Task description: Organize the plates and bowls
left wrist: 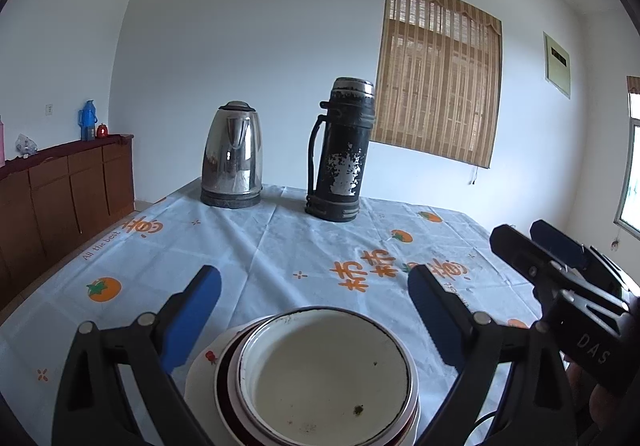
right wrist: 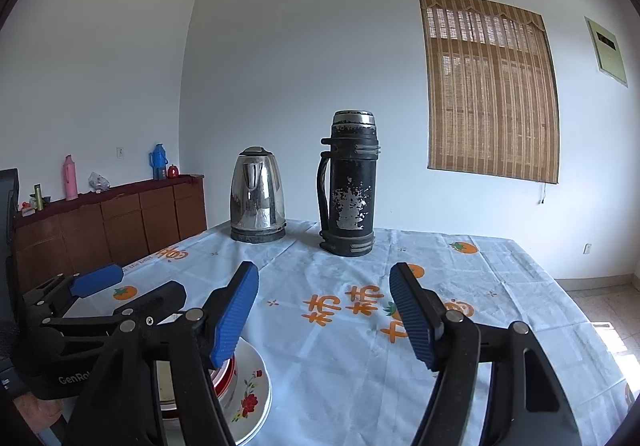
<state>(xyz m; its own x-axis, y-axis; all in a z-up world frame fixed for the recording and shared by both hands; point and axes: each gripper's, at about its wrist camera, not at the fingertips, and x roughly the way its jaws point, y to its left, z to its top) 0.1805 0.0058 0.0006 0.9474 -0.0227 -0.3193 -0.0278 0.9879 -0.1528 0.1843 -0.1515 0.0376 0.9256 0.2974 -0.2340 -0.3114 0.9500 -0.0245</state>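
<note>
A stack of dishes sits on the table at the near edge. On top is a white enamel bowl (left wrist: pixel 328 374) with a dark rim, nested in a red-rimmed bowl (left wrist: pixel 225 366), on a white floral plate (left wrist: pixel 200 362). My left gripper (left wrist: pixel 316 310) is open, its blue fingers spread wide to either side just above the stack and touching nothing. My right gripper (right wrist: pixel 324 310) is also open and empty, to the right of the stack over bare tablecloth. In the right wrist view the floral plate (right wrist: pixel 252 394) and red-rimmed bowl (right wrist: pixel 226 376) show at lower left, under the left gripper (right wrist: pixel 146 282).
A steel kettle (left wrist: pixel 232 158) and a worn black thermos (left wrist: pixel 340 150) stand at the table's far side. The tablecloth (left wrist: pixel 260 246) is pale blue with orange fruit prints. A brown sideboard (right wrist: pixel 112 222) with bottles lines the left wall.
</note>
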